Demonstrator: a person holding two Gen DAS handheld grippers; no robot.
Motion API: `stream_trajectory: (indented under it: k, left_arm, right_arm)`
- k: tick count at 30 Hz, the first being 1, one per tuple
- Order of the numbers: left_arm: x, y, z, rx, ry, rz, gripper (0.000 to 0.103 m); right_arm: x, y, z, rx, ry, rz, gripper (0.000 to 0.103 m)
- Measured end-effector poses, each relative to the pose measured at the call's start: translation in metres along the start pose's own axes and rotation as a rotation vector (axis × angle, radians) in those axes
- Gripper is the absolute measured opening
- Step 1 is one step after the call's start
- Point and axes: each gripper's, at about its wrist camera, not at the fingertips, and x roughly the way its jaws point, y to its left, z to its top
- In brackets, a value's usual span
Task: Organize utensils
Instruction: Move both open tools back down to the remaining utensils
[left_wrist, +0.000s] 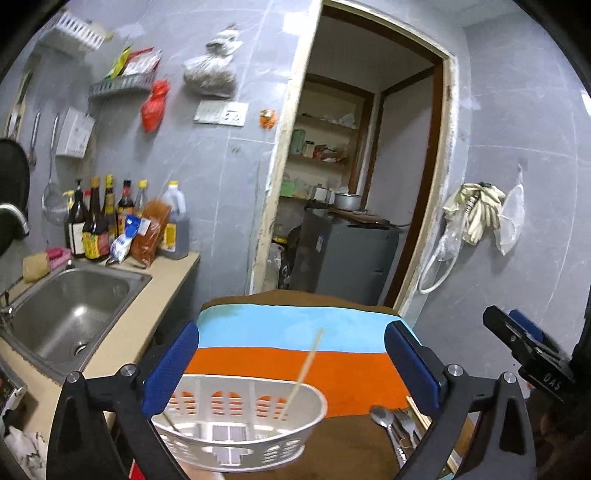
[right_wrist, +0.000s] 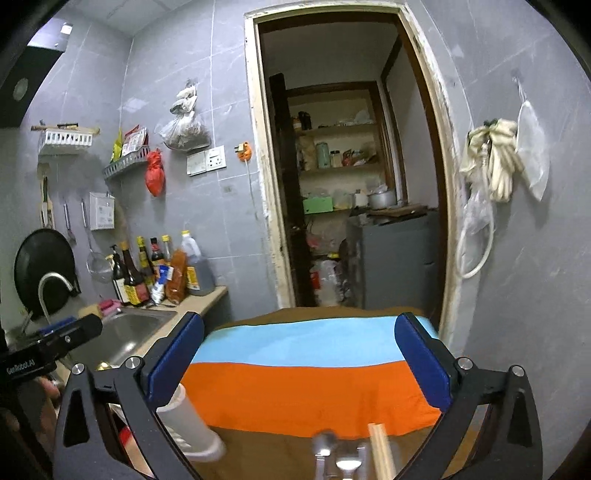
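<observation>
Writing read: "GenRobot.AI" on my left hand-held gripper (right_wrist: 51, 345); "DAS" on my right hand-held gripper (left_wrist: 532, 354).
Grip state: I found both released, grasping nothing.
Basket (left_wrist: 236, 421): held chopsticks (left_wrist: 303, 373).

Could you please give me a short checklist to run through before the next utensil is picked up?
1. Left claw open and holding nothing: ok.
2. Right claw open and holding nothing: ok.
3. White basket upright on the striped cloth, mouth clear: ok.
4. Chopsticks already in the basket, leaning on its rim: ok.
5. Loose spoons and forks lying to the right of the basket, reachable: ok.
6. How many utensils are left in that pile: cannot tell, since the frame edge and claw arm hide part of it.
</observation>
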Motion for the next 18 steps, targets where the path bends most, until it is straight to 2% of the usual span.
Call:
stream_trajectory:
  k: [11, 15, 18]
  left_arm:
    - [0.013, -0.073, -0.026, 0.064, 0.019, -0.027, 0.102]
    - [0.025, -0.098, -0.043, 0.114, 0.057, -0.029, 0.102]
    - [0.041, -0.113, -0.060, 0.139, 0.117, -0.029, 0.102]
  right_arm:
    - [-0.018, -0.074, -0.008, -0.019, 0.052, -0.076, 0.101]
    - [-0.008, -0.101, -0.019, -0.016, 0.100, -0.105, 0.101]
    - [0.002, -0.121, -0.031, 0.012, 0.153, -0.098, 0.101]
